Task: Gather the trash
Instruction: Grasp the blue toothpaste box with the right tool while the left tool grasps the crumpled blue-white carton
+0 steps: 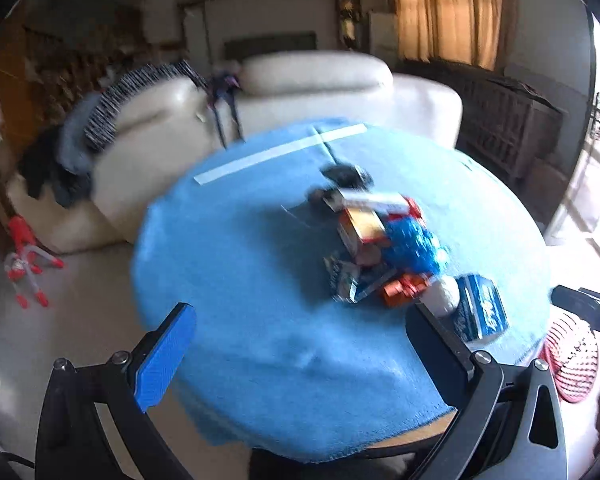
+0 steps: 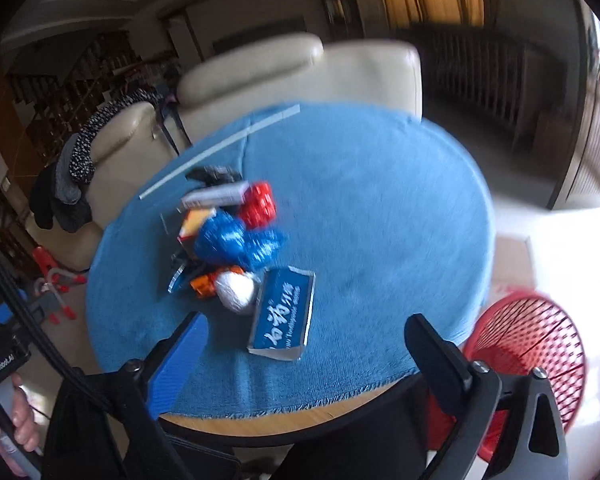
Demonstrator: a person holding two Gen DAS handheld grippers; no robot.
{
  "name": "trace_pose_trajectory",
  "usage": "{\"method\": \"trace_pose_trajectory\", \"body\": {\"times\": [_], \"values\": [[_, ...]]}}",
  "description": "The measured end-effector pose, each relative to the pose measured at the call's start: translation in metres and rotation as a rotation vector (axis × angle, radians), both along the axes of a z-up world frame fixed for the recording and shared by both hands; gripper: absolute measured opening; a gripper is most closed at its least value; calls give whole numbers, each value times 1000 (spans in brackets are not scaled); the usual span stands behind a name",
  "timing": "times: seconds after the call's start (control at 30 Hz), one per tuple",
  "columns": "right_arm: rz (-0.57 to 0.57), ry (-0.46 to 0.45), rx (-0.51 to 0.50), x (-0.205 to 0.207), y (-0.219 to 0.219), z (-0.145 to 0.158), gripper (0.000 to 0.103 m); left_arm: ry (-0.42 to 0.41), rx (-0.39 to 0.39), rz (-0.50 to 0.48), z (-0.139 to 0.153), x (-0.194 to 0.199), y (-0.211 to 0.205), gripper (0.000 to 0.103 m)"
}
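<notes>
A heap of trash lies on a round table under a blue cloth (image 1: 240,280) (image 2: 380,200). In the heap are a blue toothpaste box (image 1: 478,306) (image 2: 284,314), a white crumpled ball (image 1: 444,294) (image 2: 236,290), blue crinkled wrappers (image 1: 410,244) (image 2: 236,242), a red wrapper (image 2: 258,202), an orange piece (image 1: 404,288) (image 2: 204,286) and small cartons (image 1: 362,228) (image 2: 216,196). My left gripper (image 1: 300,344) hangs open over the near part of the cloth, left of the heap. My right gripper (image 2: 308,356) is open above the near edge, the toothpaste box just beyond its fingers. Neither holds anything.
A red wire basket (image 2: 528,360) (image 1: 572,360) stands on the floor by the table's right side. A cream sofa (image 1: 300,84) (image 2: 300,76) with clothes draped on it sits behind the table. A red and white toy (image 1: 24,256) lies on the floor at left. A hand (image 2: 20,412) grips the other gripper's handle.
</notes>
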State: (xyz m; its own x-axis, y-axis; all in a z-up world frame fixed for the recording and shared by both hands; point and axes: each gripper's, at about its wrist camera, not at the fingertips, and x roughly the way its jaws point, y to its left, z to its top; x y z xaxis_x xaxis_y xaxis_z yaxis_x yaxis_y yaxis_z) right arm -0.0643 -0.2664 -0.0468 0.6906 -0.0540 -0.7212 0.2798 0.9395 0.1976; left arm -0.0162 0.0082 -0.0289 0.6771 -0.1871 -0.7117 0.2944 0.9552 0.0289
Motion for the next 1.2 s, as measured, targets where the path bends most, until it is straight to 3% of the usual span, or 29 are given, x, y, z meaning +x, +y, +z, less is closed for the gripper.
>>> {"method": "trace_pose_trajectory", "body": {"times": [0.1, 0.23, 0.53, 0.6, 0.83, 0.93, 0.97, 1.03, 1.07, 1.2], "values": [[9, 43, 176, 19, -11, -24, 84, 84, -27, -30, -18, 19, -2, 103], [40, 143, 231, 40, -6, -47, 83, 136, -40, -57, -37, 44, -6, 103], [95, 332, 158, 77, 18, -81, 69, 229, -8, -177, -74, 96, -33, 101], [99, 348, 135, 82, 21, -86, 60, 257, -11, -208, -83, 107, -41, 101], [113, 332, 154, 89, 18, -89, 59, 358, -60, -241, -111, 155, -58, 101], [108, 318, 187, 86, 10, -89, 58, 385, -70, -254, -122, 164, -59, 85], [109, 311, 195, 85, 9, -88, 58, 409, -86, -262, -127, 167, -59, 71], [110, 303, 202, 83, 6, -87, 58, 381, -90, -266, -127, 168, -59, 58], [107, 300, 206, 81, 3, -86, 58, 391, -100, -282, -129, 168, -60, 45], [104, 279, 246, 74, -6, -86, 58, 376, -112, -290, -129, 163, -59, 44]]}}
